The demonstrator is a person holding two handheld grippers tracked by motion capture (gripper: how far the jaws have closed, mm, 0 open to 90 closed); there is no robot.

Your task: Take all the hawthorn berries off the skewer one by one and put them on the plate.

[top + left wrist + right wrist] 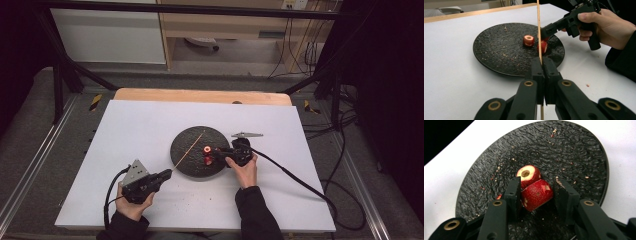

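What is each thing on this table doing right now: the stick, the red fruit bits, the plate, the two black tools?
Thin wooden skewer: clamped, bare, slanting over the plate.
Left gripper: shut on the skewer.
Right gripper: jaws astride a fruit piece, right pad not touching.
Red cored fruit pieces: lying loose on the plate, none threaded.
Round black textured plate: flat, crumb-strewn.

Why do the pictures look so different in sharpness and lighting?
High view: small and soft, dark at its edges, the white table evenly lit. Left gripper view: plate and skewer sharp, near jaws blurred. Right gripper view: red fruit piece crisp and bright, jaws soft, top-left corner black.
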